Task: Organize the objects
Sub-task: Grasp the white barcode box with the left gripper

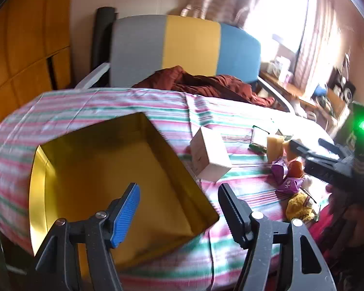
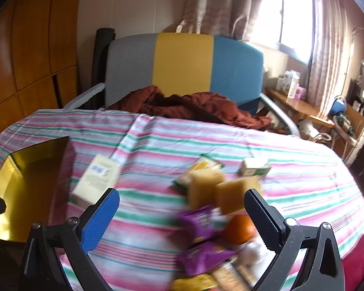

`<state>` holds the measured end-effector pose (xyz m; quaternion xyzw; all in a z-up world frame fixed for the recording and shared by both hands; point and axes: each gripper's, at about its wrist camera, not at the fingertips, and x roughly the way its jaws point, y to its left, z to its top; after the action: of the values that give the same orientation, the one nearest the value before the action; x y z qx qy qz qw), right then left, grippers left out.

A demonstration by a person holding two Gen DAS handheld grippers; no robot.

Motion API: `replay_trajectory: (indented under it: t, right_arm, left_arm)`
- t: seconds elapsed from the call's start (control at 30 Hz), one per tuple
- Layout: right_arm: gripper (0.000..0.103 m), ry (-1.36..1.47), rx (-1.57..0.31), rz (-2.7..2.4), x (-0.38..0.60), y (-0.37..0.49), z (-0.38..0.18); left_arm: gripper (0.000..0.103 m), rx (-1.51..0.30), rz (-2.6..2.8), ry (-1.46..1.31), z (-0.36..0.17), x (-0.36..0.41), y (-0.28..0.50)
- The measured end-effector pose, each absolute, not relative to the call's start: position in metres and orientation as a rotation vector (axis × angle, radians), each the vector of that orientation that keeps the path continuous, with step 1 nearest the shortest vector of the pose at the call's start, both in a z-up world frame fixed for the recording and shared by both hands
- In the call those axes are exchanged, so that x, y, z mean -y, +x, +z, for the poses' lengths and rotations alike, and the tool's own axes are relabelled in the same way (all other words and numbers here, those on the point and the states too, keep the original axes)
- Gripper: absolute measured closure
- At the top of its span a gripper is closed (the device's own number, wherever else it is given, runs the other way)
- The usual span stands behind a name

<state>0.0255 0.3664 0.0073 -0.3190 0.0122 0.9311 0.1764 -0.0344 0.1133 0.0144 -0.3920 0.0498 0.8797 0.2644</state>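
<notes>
An open box with a gold lining sits on the striped cloth at the left; my left gripper hangs open just over its near right corner, holding nothing. The same gold-lined box shows at the left edge of the right wrist view. My right gripper is open above a blurred pile: purple packets, an orange and two yellow sponges. A cream carton lies between the box and the pile. In the left wrist view the right gripper appears over the purple packets.
The striped cloth covers a table. A small green-and-white box lies beyond the pile. Behind the table stands a grey, yellow and blue chair with a rust-coloured garment. A cluttered wooden shelf runs along the right under the window.
</notes>
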Motion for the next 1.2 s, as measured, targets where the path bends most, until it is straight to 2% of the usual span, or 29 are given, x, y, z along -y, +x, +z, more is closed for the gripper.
replay_trajectory:
  t: [0.07, 0.17, 0.3, 0.33, 0.47, 0.8, 0.83, 0.9, 0.93, 0.97, 1.2]
  right_arm:
    - [0.0, -0.874, -0.023, 2.623, -0.387, 0.026, 0.014]
    - [0.0, -0.845, -0.025, 2.592, -0.417, 0.028, 0.018]
    - [0.0, -0.811, -0.104, 2.581, -0.449, 0.034, 0.017]
    - [0.0, -0.803, -0.147, 2.581, -0.457, 0.036, 0.015]
    - [0.0, -0.797, -0.311, 2.56, -0.478, 0.037, 0.009]
    - [0.0, -0.691, -0.671, 2.451, -0.532, 0.063, 0.007]
    - [0.0, -0.693, -0.699, 2.447, -0.535, 0.064, 0.007]
    - [0.0, -0.717, -0.751, 2.445, -0.54, 0.061, 0.002]
    - [0.0, -0.744, -0.756, 2.451, -0.539, 0.057, 0.0]
    - [0.0, -0.777, -0.746, 2.459, -0.537, 0.052, -0.002]
    - [0.0, -0.947, -0.601, 2.468, -0.52, 0.033, -0.016]
  left_arm:
    - [0.03, -0.176, 2.328, -1.063, 0.017, -0.135, -0.048]
    - [0.029, -0.25, 2.288, -1.056, 0.019, -0.168, -0.059]
    - [0.025, -0.375, 2.252, -1.091, 0.007, -0.21, -0.079]
    - [0.021, -0.407, 2.254, -1.098, 0.004, -0.217, -0.084]
    - [0.017, -0.527, 2.236, -1.152, -0.017, -0.245, -0.101]
    - [0.016, -0.605, 2.197, -1.294, -0.063, -0.277, -0.138]
    - [0.017, -0.601, 2.197, -1.302, -0.066, -0.278, -0.141]
    - [0.035, -0.603, 2.188, -1.326, -0.073, -0.279, -0.144]
    - [0.049, -0.596, 2.179, -1.345, -0.076, -0.279, -0.145]
    - [0.052, -0.598, 2.178, -1.358, -0.08, -0.279, -0.146]
    - [0.053, -0.571, 2.204, -1.279, -0.077, -0.275, -0.14]
